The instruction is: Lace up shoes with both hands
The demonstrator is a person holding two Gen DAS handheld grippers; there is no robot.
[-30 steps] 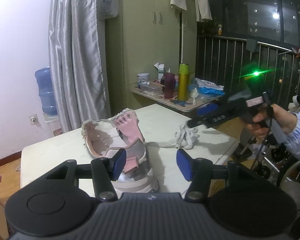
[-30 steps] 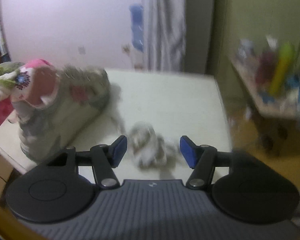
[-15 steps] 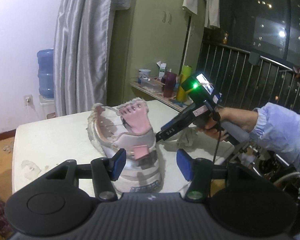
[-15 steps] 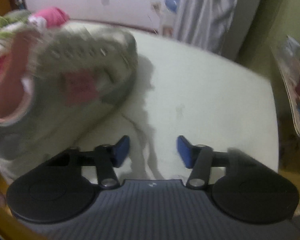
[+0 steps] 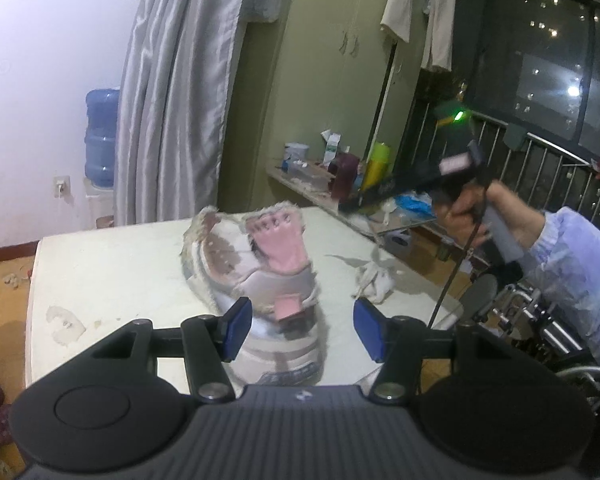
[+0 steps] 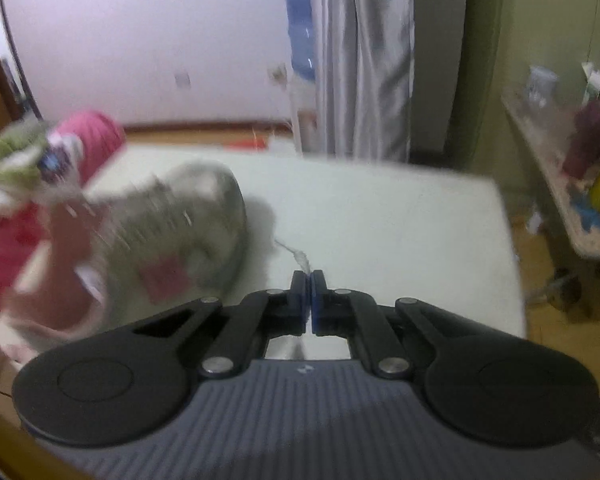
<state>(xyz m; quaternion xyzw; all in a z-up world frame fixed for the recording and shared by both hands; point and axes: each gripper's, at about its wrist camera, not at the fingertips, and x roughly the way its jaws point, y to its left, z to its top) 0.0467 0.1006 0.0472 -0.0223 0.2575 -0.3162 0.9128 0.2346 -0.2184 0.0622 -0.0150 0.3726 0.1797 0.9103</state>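
The right gripper (image 6: 310, 280), spread a moment ago, is now pinched on the lace (image 6: 300, 258) right of the shoe (image 5: 256, 276), so threading can be started; the left gripper (image 5: 302, 326) is held spread.

Ahead of the black left hand-held gripper (image 5: 300, 330) with blue pads (image 5: 238, 328) stands a grey-and-white fleece-trimmed shoe (image 5: 256, 276) with a pink tongue, on a cream-white bench (image 5: 112, 264); right of it lies a white bunched lace (image 5: 374, 278).

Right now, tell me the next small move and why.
Probably draw the right gripper, shut on the white lace, toward the shoe and its eyelets. The lace bundle lies loose on the table, and the left gripper is open at the heel.
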